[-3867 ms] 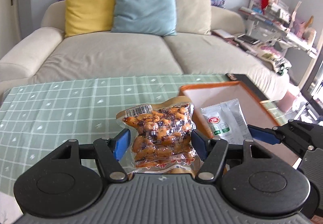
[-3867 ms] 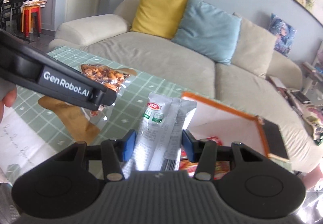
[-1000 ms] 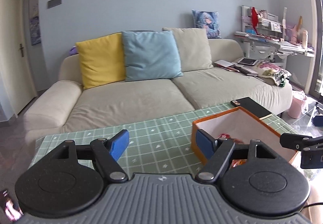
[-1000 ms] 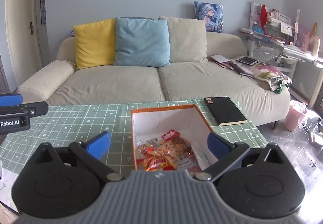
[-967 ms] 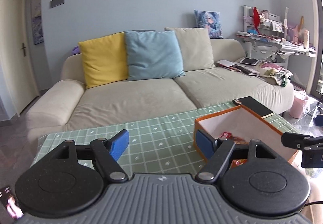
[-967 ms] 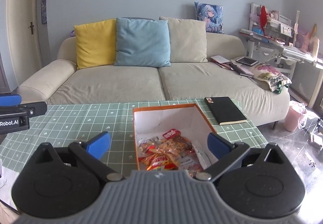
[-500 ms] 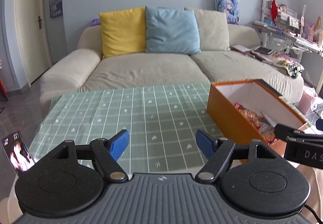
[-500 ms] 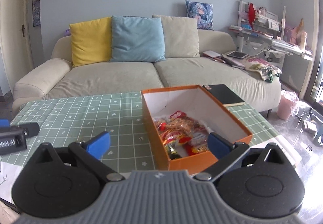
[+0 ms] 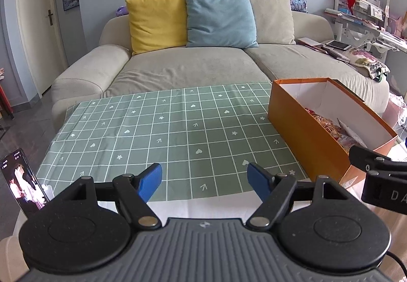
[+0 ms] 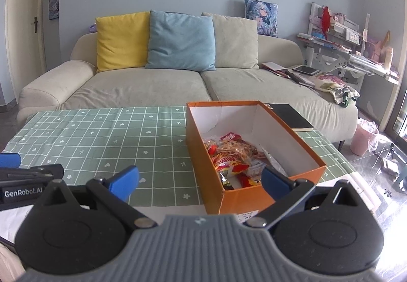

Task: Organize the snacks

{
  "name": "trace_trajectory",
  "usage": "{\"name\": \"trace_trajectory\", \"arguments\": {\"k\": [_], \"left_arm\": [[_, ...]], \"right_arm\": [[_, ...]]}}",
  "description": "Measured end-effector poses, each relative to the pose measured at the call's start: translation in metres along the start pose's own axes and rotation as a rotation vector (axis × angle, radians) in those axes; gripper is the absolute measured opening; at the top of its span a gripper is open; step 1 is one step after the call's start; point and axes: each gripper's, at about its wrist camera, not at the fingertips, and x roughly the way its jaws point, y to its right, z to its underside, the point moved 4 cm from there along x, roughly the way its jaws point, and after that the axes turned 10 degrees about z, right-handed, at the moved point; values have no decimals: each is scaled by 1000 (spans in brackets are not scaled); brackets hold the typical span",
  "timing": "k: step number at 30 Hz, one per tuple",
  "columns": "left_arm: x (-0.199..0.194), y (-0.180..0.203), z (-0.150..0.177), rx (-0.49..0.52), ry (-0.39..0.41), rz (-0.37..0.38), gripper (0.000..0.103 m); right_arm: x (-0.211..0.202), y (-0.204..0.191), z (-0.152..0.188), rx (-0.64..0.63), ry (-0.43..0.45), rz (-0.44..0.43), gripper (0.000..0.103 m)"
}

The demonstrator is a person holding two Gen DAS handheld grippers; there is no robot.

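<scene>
Step in hand: judged from the frames, the sorting looks finished or nearly so; both tools are held back from the bench [image 9: 178, 195] with nothing between their fingers.
Left gripper [image 9: 204, 179]: jaws spread wide, empty, held over the near edge of the green checked tablecloth [image 9: 162, 134].
Right gripper [image 10: 198, 179]: jaws spread wide, empty, aimed at the near end of the orange box [image 10: 201, 137]; its right blue pad overlaps the box's near end in the picture, though contact cannot be told.
Snacks [image 10: 234, 154]: a heap of red, orange and clear packets lying on the floor of the box, bunched toward its near end; the far end shows bare white card.
Box position: on the right part of the cloth, long side running away from the camera, with a black notebook [image 10: 290, 116] just beside its far right corner.
Cloth: no loose packet shows on it in either view.
Phone [image 9: 23, 180]: propped upright at the left edge of the bench, screen lit, well apart from the box.
Doing it well: check the strip of bench nearest the body, hidden under the tool housings, before calling it done; a flat packet could lie there.
If tidying further: reach in from above, pinch one packet by its sealed edge, and slide it toward the bare far end so the heap lies flatter.
Risk: the card wall is light; a pad catching the rim would likely shove the box along the cloth.
</scene>
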Motion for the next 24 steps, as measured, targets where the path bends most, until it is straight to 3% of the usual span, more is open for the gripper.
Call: {"name": "trace_trajectory", "arguments": {"k": [24], "left_arm": [[0,-2,0,9,-9,-10,89]], "right_arm": [[2,-8,2,-40,-16,-30,99]]}}
